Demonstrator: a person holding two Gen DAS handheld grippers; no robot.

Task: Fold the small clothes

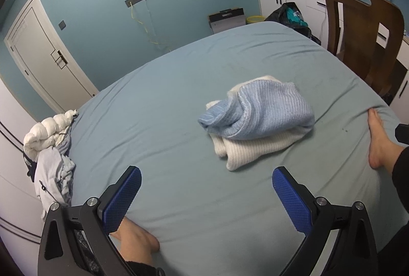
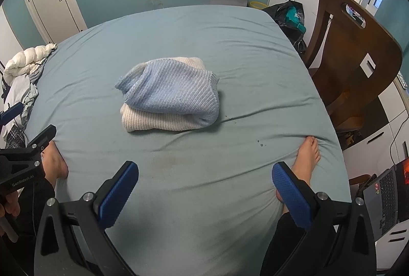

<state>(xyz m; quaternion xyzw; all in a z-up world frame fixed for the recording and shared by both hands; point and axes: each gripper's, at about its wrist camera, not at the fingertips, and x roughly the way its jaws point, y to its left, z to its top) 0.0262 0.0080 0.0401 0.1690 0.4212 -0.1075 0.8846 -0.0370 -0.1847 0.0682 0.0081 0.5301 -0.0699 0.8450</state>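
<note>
A folded blue-and-white knitted garment (image 1: 258,120) lies in a loose bundle near the middle of the bed (image 1: 179,102), blue part on top of the white part. In the right wrist view the same knitted garment (image 2: 171,94) lies ahead, centre. My left gripper (image 1: 205,189) hangs open above the sheet, short of the bundle, with nothing between its blue pads. My right gripper (image 2: 204,182) is also open and empty, well back from the bundle. The left gripper's body (image 2: 23,158) shows at the left edge of the right wrist view.
A pile of unfolded clothes (image 1: 51,148) lies at the bed's left edge. A person's bare feet (image 2: 308,156) rest on the sheet at both sides. A wooden chair (image 2: 352,54) stands right of the bed, with a laptop (image 2: 383,194) nearby.
</note>
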